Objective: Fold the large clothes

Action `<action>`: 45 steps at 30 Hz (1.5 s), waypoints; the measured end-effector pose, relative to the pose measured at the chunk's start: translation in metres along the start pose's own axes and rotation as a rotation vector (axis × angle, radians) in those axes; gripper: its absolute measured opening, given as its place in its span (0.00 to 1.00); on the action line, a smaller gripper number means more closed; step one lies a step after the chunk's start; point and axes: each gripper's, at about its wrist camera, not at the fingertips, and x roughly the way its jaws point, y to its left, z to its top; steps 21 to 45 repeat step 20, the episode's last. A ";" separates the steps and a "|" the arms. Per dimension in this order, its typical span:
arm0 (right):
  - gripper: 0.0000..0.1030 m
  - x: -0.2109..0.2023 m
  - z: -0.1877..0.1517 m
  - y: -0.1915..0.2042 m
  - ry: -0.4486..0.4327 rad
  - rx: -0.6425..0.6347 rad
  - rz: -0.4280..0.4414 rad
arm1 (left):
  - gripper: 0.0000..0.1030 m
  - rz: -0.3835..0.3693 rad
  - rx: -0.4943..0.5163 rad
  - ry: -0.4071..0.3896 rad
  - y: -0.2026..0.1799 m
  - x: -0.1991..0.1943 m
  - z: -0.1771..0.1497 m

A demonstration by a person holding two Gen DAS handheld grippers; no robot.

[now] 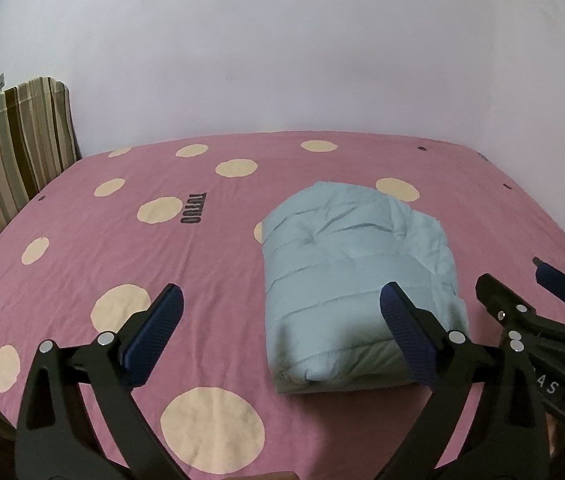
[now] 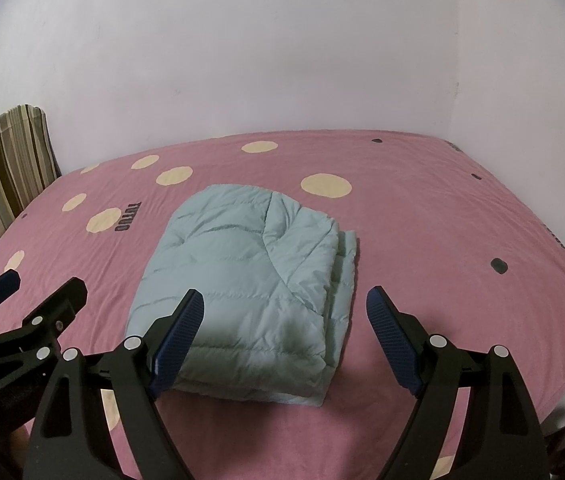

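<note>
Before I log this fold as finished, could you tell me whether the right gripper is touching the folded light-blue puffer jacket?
Cannot tell. In the right wrist view the right gripper stands open, nothing between its fingers, but one finger overlaps the folded light-blue puffer jacket, hiding any gap.

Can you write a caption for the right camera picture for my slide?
Folded light-blue puffy jacket lying on a pink polka-dot bedsheet, with the right gripper open above its near edge.

Pale blue quilted jacket (image 2: 242,248) — folded into a compact bundle — lying flat.
</note>
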 end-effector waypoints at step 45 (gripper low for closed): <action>0.80 0.016 0.004 -0.037 0.008 0.061 -0.047 | 0.98 0.108 -0.065 0.101 0.050 0.049 -0.012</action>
